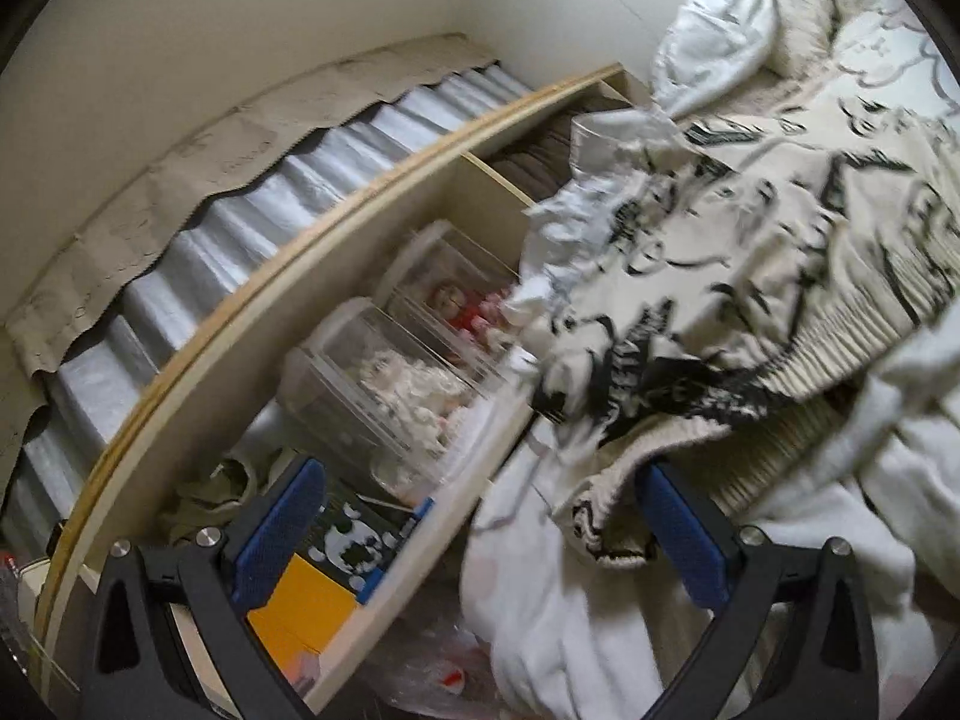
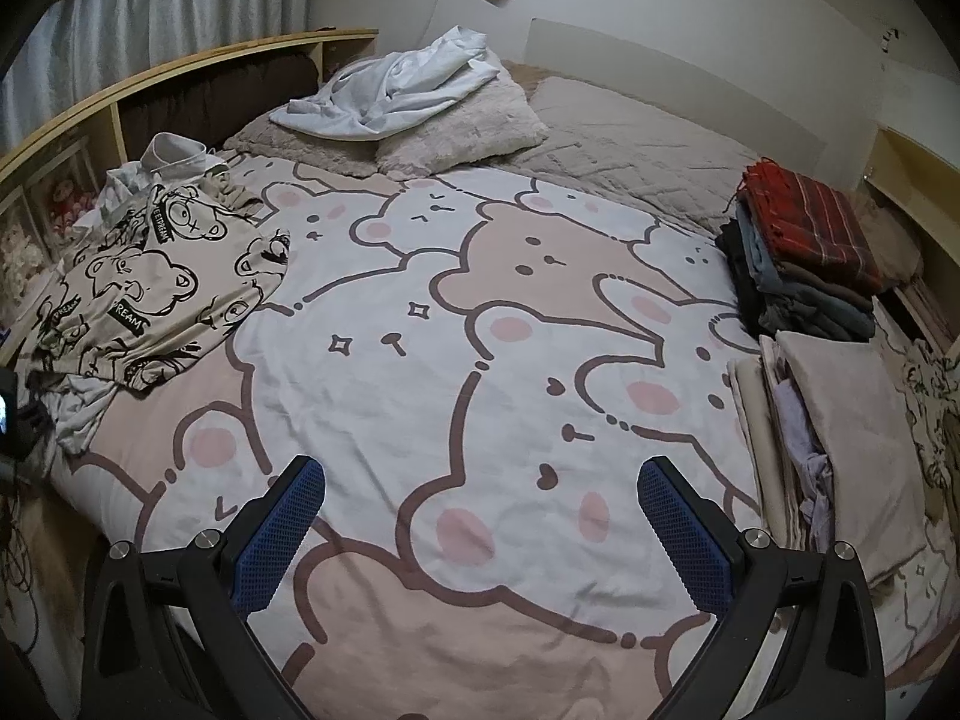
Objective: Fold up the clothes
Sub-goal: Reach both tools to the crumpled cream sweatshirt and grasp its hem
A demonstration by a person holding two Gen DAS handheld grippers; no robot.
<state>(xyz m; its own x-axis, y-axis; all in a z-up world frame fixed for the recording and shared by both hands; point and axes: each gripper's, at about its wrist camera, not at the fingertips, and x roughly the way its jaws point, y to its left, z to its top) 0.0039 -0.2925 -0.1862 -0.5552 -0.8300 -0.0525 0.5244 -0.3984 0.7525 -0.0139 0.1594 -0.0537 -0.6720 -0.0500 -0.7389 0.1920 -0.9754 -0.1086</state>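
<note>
A beige top with black cartoon bear prints (image 2: 150, 294) lies crumpled at the bed's left edge, on other light clothes. It fills the right half of the blurred left wrist view (image 1: 750, 276). My left gripper (image 1: 480, 534) is open, its right finger close to the top's ribbed hem (image 1: 606, 504). My right gripper (image 2: 480, 534) is open and empty above the bear-print duvet (image 2: 480, 312). A white garment (image 2: 396, 90) lies crumpled on the pillows at the back.
Two stacks of folded clothes sit on the bed's right side, one with a red plaid piece (image 2: 810, 228) on top, one beige (image 2: 840, 432). A wooden shelf (image 1: 384, 276) along the left edge holds clear boxes (image 1: 390, 384). Curtains (image 2: 150, 30) hang behind it.
</note>
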